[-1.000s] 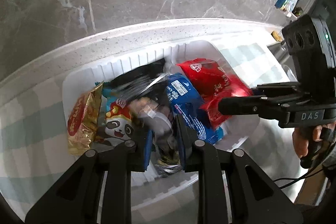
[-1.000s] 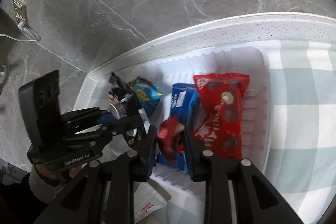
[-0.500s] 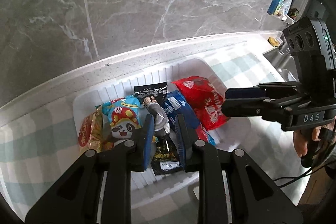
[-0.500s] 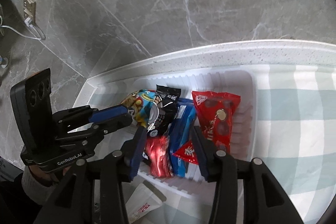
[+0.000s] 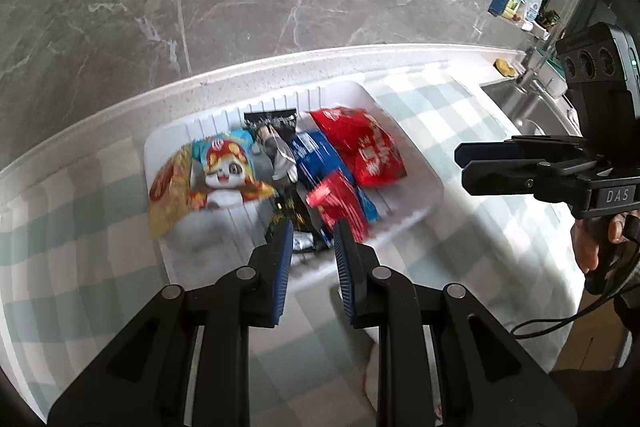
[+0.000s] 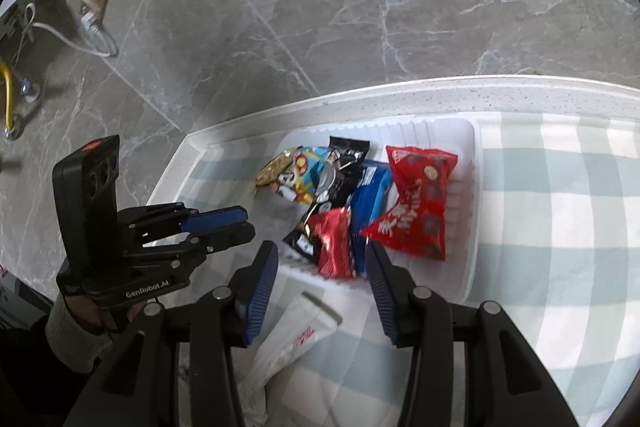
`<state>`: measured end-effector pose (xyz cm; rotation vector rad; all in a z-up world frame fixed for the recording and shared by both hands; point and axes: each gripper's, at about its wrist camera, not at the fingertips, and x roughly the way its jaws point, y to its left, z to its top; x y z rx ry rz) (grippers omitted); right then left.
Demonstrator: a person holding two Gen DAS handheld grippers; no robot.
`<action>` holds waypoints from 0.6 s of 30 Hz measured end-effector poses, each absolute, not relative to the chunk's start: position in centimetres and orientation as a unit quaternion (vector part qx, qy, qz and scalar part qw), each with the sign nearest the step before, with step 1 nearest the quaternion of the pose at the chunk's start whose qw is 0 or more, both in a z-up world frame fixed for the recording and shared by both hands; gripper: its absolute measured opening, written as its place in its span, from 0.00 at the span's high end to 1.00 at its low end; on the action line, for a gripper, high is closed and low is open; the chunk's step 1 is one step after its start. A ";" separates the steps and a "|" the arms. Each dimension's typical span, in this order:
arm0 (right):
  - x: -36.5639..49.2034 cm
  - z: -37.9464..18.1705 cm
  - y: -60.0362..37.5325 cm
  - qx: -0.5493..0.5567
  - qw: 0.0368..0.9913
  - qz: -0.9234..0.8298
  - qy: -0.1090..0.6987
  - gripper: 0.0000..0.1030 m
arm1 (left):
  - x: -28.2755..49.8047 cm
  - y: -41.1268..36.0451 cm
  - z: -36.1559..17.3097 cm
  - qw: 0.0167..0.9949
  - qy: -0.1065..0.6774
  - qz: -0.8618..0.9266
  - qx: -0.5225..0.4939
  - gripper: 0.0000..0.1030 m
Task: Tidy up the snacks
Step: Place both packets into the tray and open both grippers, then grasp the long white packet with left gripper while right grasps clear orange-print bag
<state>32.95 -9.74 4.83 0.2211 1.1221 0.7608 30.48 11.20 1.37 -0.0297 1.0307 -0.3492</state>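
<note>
The snacks lie together in a white ribbed tray [image 5: 416, 163] that sits on a pale green and white checked cloth [image 5: 448, 107] near the back edge of the counter [image 5: 280, 65], close to the grey marble wall. Along the tray's right side lies a large red packet [image 6: 420, 203]. Beside it, toward the middle, is a blue packet [image 6: 370, 197], with a smaller red packet [image 6: 334, 243] lying partly over its near end. A black packet [image 6: 344, 163] runs from the tray's back wall down toward its front rim, and a silvery wrapper [image 5: 282, 155] rests on it. On the tray's left side a packet printed with a cartoon panda [image 5: 224, 173] overlaps a gold and red packet [image 5: 168, 193].

The left claw [image 5: 310, 237] hangs above the tray's front rim; its blue-padded fingers stand close together with only a narrow gap and nothing between them. The right claw [image 6: 322, 259] hovers over the front rim too, half open, with nothing pressed by its pads; the small red packet and the end of the blue one show through the gap below it. Each claw shows in the other's view, gripped by a hand [image 5: 592, 243] at the handle; a grey sleeve [image 6: 68, 335] covers the left wrist.

On the cloth in front of the tray lies a white sachet [image 6: 296, 339] with red print. A steel sink [image 5: 528, 107] is set into the counter's right end.
</note>
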 end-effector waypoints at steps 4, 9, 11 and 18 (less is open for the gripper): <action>30.5 5.4 -10.2 0.086 0.773 0.353 0.519 0.48 | 28.2 10.9 1.3 0.848 0.500 -0.174 -0.013 0.81; 27.4 5.7 -10.8 0.057 0.771 0.355 0.525 0.48 | 25.6 10.6 0.5 0.837 0.517 -0.181 -0.018 0.81; 26.1 5.5 -11.0 0.043 0.768 0.357 0.529 0.48 | 24.6 10.4 0.0 0.831 0.525 -0.184 -0.020 0.81; 22.0 4.2 -11.2 0.008 0.750 0.366 0.550 0.47 | 22.4 9.6 -1.5 0.817 0.544 -0.192 -0.020 0.81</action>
